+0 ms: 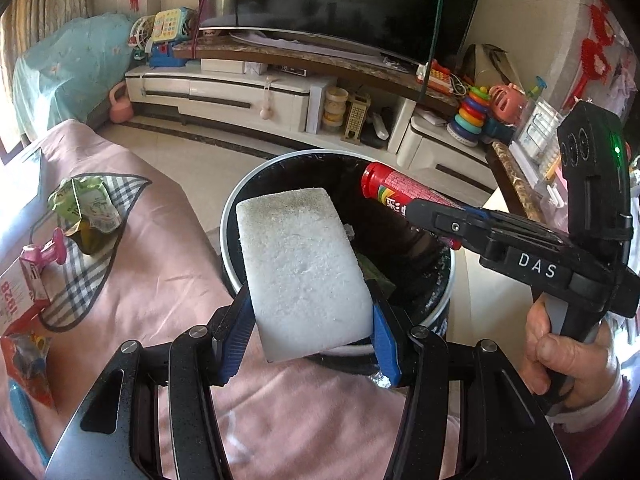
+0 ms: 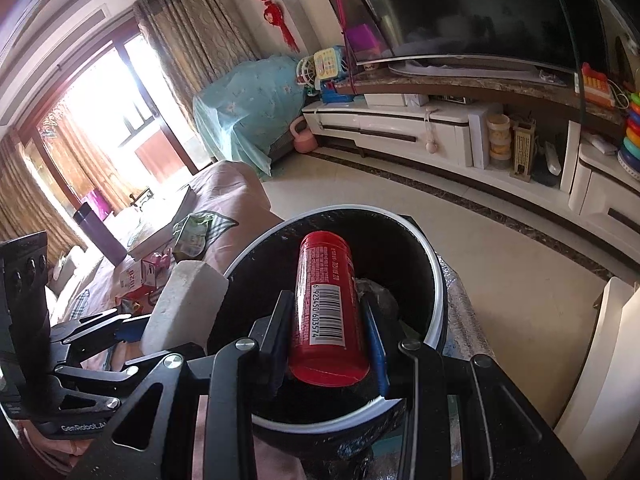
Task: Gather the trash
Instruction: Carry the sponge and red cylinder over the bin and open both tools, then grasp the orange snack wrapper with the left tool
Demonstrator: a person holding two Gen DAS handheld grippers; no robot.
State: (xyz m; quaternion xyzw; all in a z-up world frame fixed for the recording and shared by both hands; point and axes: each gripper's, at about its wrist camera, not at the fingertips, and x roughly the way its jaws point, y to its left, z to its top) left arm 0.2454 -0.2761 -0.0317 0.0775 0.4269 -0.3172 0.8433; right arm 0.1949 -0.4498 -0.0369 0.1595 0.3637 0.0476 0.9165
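My left gripper (image 1: 310, 322) is shut on a white foam block (image 1: 302, 268) and holds it over the near rim of a black-lined trash bin with a white rim (image 1: 230, 216). My right gripper (image 2: 326, 320) is shut on a red cylindrical tube with a barcode (image 2: 326, 300), held over the bin's opening (image 2: 434, 280). The tube (image 1: 394, 190) and the right gripper (image 1: 424, 212) show at the right of the left wrist view. The foam block (image 2: 182, 304) shows left of the bin in the right wrist view. Some trash lies in the bin's bottom.
A pink cloth (image 1: 168, 240) covers the surface at left. On it lie a green wrapper (image 1: 86, 208), a small carton with a pink top (image 1: 34, 276) and a red packet (image 1: 26, 360). A TV cabinet (image 1: 240, 96) with toys stands behind.
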